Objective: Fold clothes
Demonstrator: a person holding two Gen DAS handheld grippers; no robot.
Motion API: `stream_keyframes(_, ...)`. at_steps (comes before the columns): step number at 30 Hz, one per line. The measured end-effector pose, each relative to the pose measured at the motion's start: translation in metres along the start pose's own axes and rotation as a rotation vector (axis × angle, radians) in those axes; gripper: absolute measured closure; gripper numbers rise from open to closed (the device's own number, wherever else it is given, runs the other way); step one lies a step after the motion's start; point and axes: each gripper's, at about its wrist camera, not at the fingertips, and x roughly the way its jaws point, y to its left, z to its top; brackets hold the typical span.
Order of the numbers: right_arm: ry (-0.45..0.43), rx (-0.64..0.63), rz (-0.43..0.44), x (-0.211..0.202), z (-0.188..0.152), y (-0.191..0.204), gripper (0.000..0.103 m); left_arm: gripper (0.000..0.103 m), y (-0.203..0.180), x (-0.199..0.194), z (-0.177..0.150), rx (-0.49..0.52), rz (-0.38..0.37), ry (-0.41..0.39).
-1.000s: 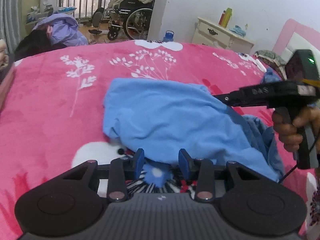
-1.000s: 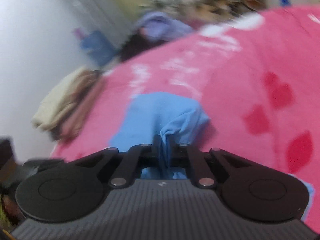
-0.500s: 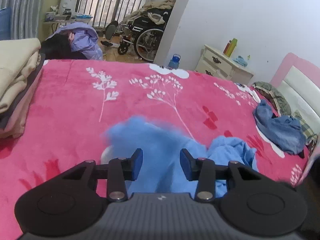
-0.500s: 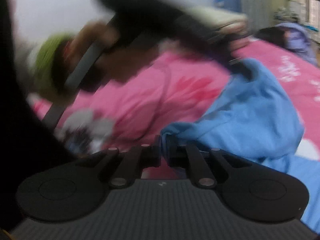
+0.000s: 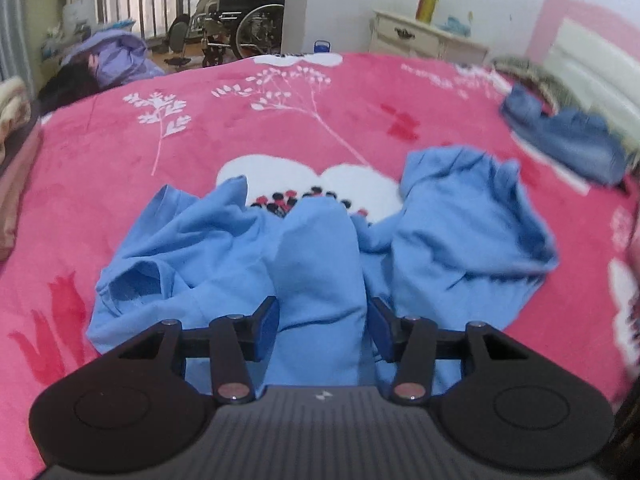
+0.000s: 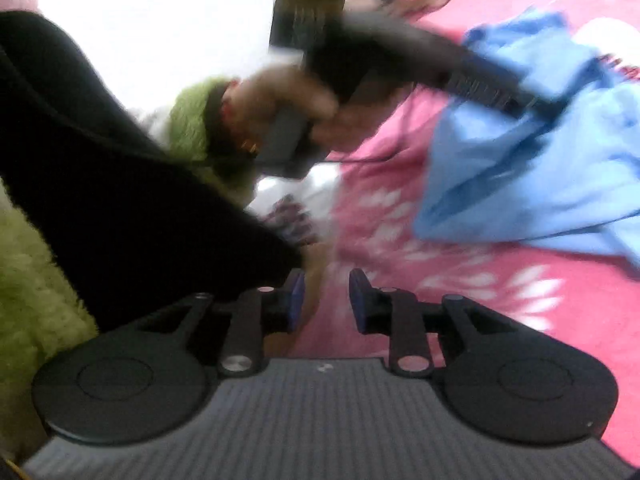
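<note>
The blue shirt (image 5: 320, 248) lies crumpled across the near edge of the bed (image 5: 120, 140). A raised fold runs straight between the left gripper's (image 5: 322, 326) spread, unclosed fingers (nearer). The right gripper (image 6: 326, 300) hangs released, well aside.

- Left hand-held gripper (image 5: 322, 328): black linkage arms, blue pads, silver pivot screws, round black discs either side, ribbed grey body with a small white mark.
- Right hand-held gripper (image 6: 326, 300): same build.
- Left hand (image 6: 296, 108): fuzzy green cuff (image 6: 192, 132) under a black sleeve (image 6: 120, 184).
</note>
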Motion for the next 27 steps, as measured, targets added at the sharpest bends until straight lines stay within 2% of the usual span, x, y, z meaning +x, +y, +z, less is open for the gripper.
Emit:
stream_keyframes(4, -0.136, -0.011, -0.252, -0.037, 0.022, -0.024, 0.072, 0.053, -0.012, 0.007, 0.0, 0.081, 0.063, -0.013)
stream_keyframes(6, -0.199, -0.018, -0.405, -0.049, 0.034, -0.041, 0.06, 0.053, -0.018, 0.009, 0.002, 0.121, 0.099, -0.013)
stream_keyframes(9, -0.167, -0.023, -0.483, -0.042, 0.038, -0.065, 0.054, 0.054, -0.024, 0.016, 0.003, 0.166, 0.156, -0.005)
stream_keyframes(13, -0.113, -0.029, -0.574, -0.03, 0.043, -0.096, 0.055, 0.082, -0.019, 0.019, 0.002, 0.135, 0.186, 0.009)
stream_keyframes(14, -0.099, -0.031, -0.597, -0.027, 0.045, -0.104, 0.059, 0.084, -0.014, 0.016, 0.003, 0.109, 0.176, 0.004)
stream_keyframes(15, -0.09, -0.028, -0.604, -0.022, 0.048, -0.107, 0.073, 0.086, -0.008, 0.009, 0.002, 0.074, 0.163, -0.001)
stream_keyframes(18, -0.101, -0.017, -0.604, -0.024, 0.046, -0.104, 0.097, 0.088, 0.011, -0.018, -0.002, -0.008, 0.15, -0.021)
stream_keyframes(23, -0.161, 0.019, -0.582, -0.05, 0.038, -0.081, 0.099, 0.088, 0.045, -0.076, -0.029, -0.165, 0.109, -0.047)
stream_keyframes(27, -0.149, 0.069, -0.551, -0.069, 0.016, -0.067, 0.1, 0.088, 0.058, -0.102, -0.055, -0.262, 0.118, -0.033)
